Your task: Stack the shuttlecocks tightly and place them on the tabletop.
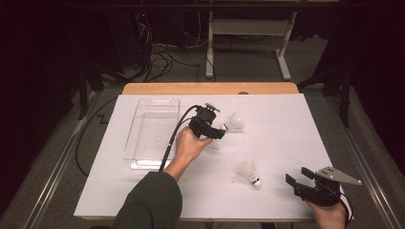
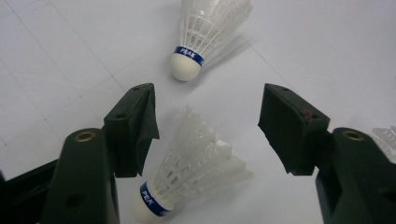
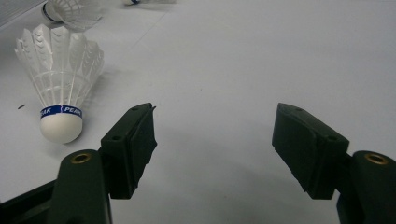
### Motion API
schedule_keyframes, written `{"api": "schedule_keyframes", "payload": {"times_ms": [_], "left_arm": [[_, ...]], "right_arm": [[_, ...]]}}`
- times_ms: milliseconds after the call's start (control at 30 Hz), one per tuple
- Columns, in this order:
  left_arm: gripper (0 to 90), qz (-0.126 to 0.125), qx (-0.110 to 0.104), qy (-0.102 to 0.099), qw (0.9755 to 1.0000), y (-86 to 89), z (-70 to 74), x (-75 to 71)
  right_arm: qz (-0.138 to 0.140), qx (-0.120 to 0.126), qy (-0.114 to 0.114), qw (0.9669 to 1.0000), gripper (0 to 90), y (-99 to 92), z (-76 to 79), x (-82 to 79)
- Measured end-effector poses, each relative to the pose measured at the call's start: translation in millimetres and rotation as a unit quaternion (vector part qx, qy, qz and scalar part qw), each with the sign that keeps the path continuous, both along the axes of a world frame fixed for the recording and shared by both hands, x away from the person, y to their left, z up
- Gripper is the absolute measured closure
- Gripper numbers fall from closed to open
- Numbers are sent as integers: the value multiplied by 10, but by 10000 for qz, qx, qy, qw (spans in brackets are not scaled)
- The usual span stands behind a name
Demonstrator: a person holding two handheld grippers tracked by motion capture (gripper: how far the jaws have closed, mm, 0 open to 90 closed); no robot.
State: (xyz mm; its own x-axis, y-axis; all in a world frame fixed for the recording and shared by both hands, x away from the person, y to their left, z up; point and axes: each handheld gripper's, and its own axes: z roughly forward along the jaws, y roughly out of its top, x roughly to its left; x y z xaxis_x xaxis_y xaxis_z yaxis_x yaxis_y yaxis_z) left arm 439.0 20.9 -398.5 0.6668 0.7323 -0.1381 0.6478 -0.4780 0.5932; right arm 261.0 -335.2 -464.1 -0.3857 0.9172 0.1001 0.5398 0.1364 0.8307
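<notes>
With the clear tray (image 1: pixel 152 131) empty, no shuttlecock had been stowed: the left gripper (image 2: pixel 208 128) stood open astride one shuttlecock (image 2: pixel 191 170) lying on the tabletop (image 1: pixel 286 129), two more lay nearby, and the right gripper (image 3: pixel 215 140) waited open.

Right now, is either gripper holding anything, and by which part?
Nothing is held. The left gripper stands open around a shuttlecock, pads clear of its feathers. The right gripper is open over bare table.
</notes>
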Motion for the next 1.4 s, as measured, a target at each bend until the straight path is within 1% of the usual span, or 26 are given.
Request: {"api": "schedule_keyframes", "payload": {"times_ms": [133,233,500,633,1100,1400], "left_arm": [[371,-10,-54,-34,10000,51,33,-47],[369,-27,6,-95,10000,90,42,-95],[369,-113,-14,-149,9998,126,64,-185],[374,-95,-51,-162,9998,169,52,-242],[383,-90,-40,-199,9998,290,1,-359],[388,-110,-46,-243,9996,366,-15,-464]], "right_arm": [[-7,-2,0,10000,308,-1,0,1],[-6,-7,1,10000,307,1,0,1],[-11,-7,2,10000,308,1,0,0],[-16,-5,1,10000,308,0,1,-1],[-12,-18,6,10000,307,5,1,0],[-8,-20,19,10000,307,8,-1,1]]}}
